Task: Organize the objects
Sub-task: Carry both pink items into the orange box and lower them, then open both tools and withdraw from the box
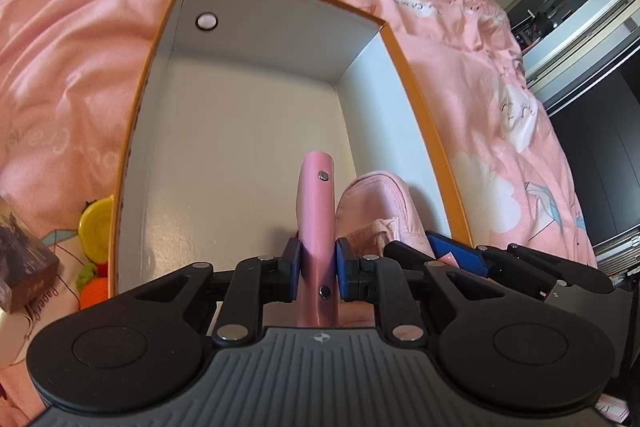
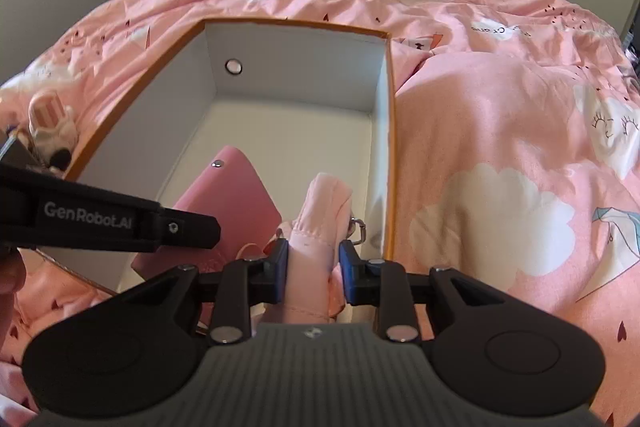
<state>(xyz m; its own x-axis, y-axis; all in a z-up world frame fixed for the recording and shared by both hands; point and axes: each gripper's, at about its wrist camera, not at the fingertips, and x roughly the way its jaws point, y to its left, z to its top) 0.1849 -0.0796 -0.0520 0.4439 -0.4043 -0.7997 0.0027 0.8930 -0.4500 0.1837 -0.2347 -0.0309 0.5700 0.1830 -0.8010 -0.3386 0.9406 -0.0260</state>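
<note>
An open box with an orange rim (image 1: 420, 99) and white inside lies on the pink bed; it also shows in the right wrist view (image 2: 392, 107). My left gripper (image 1: 318, 267) is shut on a pink notebook (image 1: 316, 211) with metal studs, held on edge over the box's near end; it also shows in the right wrist view (image 2: 232, 203). My right gripper (image 2: 314, 269) is shut on a pink fabric pouch (image 2: 320, 219) with a metal clasp, beside the notebook inside the box. The pouch (image 1: 380, 207) and right gripper's blue pad (image 1: 456, 251) show in the left wrist view.
A pink printed duvet (image 2: 500, 131) covers the bed. Left of the box lie a yellow round toy (image 1: 96, 227), crocheted fruit (image 1: 94, 287) and a dark book (image 1: 24, 267). A plush toy (image 2: 48, 123) lies at the box's left side. A door and cabinets stand at the right.
</note>
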